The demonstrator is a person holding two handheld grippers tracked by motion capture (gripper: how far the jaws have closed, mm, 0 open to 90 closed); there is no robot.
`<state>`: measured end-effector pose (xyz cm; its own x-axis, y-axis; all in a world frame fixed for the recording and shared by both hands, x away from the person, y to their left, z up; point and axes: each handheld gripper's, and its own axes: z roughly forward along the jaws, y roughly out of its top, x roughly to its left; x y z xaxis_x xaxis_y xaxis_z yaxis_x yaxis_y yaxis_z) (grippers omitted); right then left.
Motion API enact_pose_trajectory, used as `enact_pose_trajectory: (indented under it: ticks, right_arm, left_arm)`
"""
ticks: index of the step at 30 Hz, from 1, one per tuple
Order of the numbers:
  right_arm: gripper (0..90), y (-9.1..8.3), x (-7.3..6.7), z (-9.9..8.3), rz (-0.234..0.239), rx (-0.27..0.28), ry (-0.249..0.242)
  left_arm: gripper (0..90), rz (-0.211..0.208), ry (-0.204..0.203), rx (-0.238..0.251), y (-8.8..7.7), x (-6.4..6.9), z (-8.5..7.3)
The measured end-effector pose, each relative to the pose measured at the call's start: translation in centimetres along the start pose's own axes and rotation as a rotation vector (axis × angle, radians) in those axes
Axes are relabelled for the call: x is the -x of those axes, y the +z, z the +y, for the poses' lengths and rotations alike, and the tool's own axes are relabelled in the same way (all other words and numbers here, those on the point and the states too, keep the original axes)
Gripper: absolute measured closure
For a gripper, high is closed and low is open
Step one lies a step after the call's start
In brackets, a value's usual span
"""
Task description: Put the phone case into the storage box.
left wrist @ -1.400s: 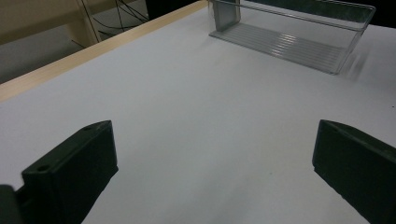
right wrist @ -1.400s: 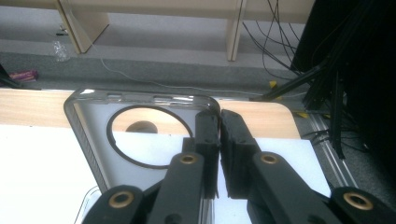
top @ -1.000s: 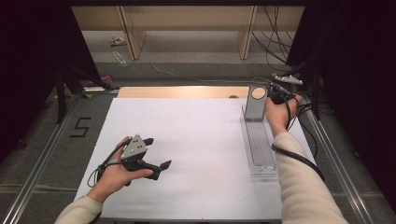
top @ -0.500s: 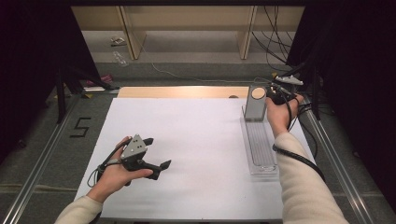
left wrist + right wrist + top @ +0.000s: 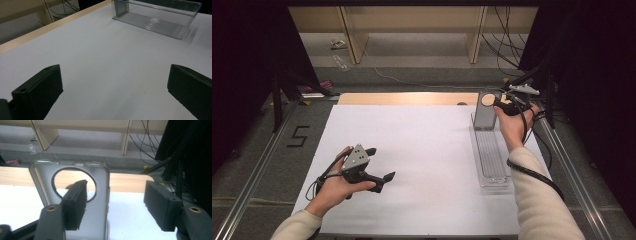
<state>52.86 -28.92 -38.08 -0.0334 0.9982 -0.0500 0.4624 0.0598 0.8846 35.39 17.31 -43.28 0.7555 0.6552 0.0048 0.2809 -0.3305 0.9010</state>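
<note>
Reading for any writing turns up just one mark: a dark "5" (image 5: 298, 136) on the grey floor left of the white worktop (image 5: 422, 150); no brand or label can be made out on the things themselves.

At the far right of the worktop a grey phone case (image 5: 485, 112) with a round cut-out stands upright at the far end of a clear plastic tray (image 5: 490, 155). The right claw (image 5: 501, 104) sits at the case's right edge, and its jaws have just been opening. The high view shows the case as small and does not settle how the jaws stand. The right gripper view shows it close: the right claw (image 5: 117, 203) is apart, one jaw in front of the phone case (image 5: 100, 195) below its round hole, the other jaw well to the right, clear of it, with the case's right edge between them.

The left claw (image 5: 379, 164) rests at the near left of the worktop in the person's hand. In the left gripper view the left claw (image 5: 113, 92) stands wide apart over bare white worktop, and the clear plastic tray (image 5: 160, 23) shows its ribbed floor.
</note>
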Motion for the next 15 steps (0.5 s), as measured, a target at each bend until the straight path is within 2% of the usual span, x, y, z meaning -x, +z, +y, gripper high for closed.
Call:
enact_pose_trajectory:
  ticks: [15]
  right_arm:
    - [22.4, -1.3, 0.6, -1.6, 0.067, 0.01, 0.005]
  left_arm:
    - [0.0, 0.0, 0.001, -0.002, 0.0, 0.0, 0.0]
